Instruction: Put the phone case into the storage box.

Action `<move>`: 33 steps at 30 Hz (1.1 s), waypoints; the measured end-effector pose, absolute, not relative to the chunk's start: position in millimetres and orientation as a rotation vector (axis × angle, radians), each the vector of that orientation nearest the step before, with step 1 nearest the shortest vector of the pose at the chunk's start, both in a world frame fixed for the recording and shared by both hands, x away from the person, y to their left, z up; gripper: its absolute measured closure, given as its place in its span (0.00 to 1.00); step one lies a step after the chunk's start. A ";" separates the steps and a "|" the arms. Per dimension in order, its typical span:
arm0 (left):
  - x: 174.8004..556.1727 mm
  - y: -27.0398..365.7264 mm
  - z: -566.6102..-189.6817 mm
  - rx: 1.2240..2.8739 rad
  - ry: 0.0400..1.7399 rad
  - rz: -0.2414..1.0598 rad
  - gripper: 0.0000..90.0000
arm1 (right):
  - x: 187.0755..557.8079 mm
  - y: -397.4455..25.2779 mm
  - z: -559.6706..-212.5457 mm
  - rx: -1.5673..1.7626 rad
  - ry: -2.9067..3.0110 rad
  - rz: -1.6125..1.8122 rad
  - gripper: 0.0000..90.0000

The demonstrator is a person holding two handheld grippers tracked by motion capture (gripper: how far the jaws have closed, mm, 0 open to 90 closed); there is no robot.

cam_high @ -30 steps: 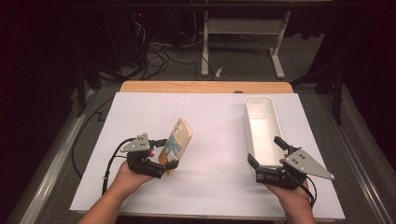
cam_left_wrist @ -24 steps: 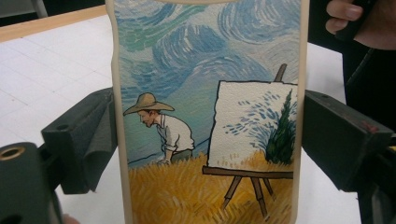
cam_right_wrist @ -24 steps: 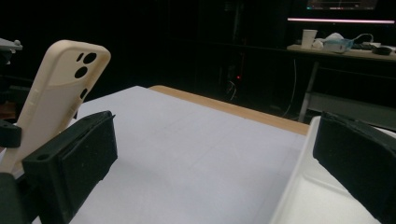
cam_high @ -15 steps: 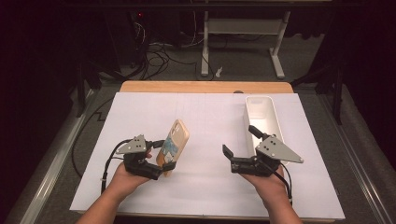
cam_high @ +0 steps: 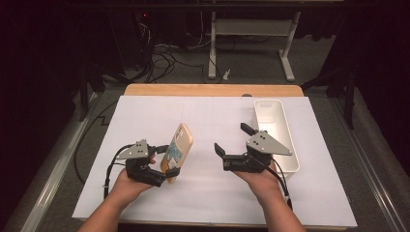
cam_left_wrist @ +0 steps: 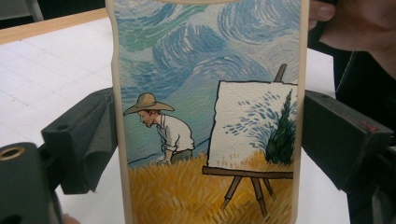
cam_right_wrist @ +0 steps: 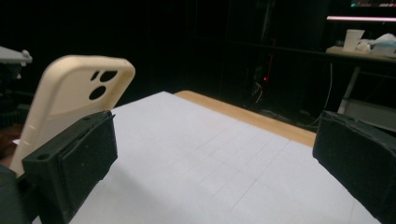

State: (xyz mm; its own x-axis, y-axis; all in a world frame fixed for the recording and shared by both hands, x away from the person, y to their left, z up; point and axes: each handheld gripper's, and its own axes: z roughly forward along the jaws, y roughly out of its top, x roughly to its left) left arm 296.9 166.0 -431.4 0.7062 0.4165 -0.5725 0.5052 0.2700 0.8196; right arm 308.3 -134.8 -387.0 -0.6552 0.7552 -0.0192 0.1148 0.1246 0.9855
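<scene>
Clamping a phone case (cam_high: 178, 149) by its long edges, the left hand-held gripper (cam_high: 164, 164) holds it upright and tilted above the white surface (cam_high: 212, 203), painted side toward its own camera. Right of the case, the right hand-held gripper (cam_high: 232, 140) hovers with jaws wide and empty, pointing at it. A white bin (cam_high: 283, 145) sits just beyond that gripper.

Dark lab or studio, white-papered table (cam_high: 145, 116), tangled floor cables (cam_high: 162, 50), metal desk frame (cam_high: 251, 34) behind
</scene>
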 end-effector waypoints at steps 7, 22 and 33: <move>296.6 166.9 -433.5 1.360 0.846 -0.085 0.13 | 314.7 -126.2 -403.5 0.864 1.926 1.555 0.01; 294.0 163.1 -436.4 1.385 0.830 -0.102 0.13 | 311.1 -130.3 -430.7 0.898 1.998 1.538 0.01; 293.9 162.4 -441.1 1.414 0.820 -0.120 0.13 | 308.4 -127.1 -431.5 0.837 2.028 1.592 0.01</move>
State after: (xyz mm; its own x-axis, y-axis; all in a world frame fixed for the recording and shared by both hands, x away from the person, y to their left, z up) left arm 293.9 162.4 -441.1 0.7272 0.3876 -0.5666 0.5342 0.1989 0.8216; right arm 308.4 -127.1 -431.5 -0.7267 0.6861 0.0337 0.1959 0.1599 0.9675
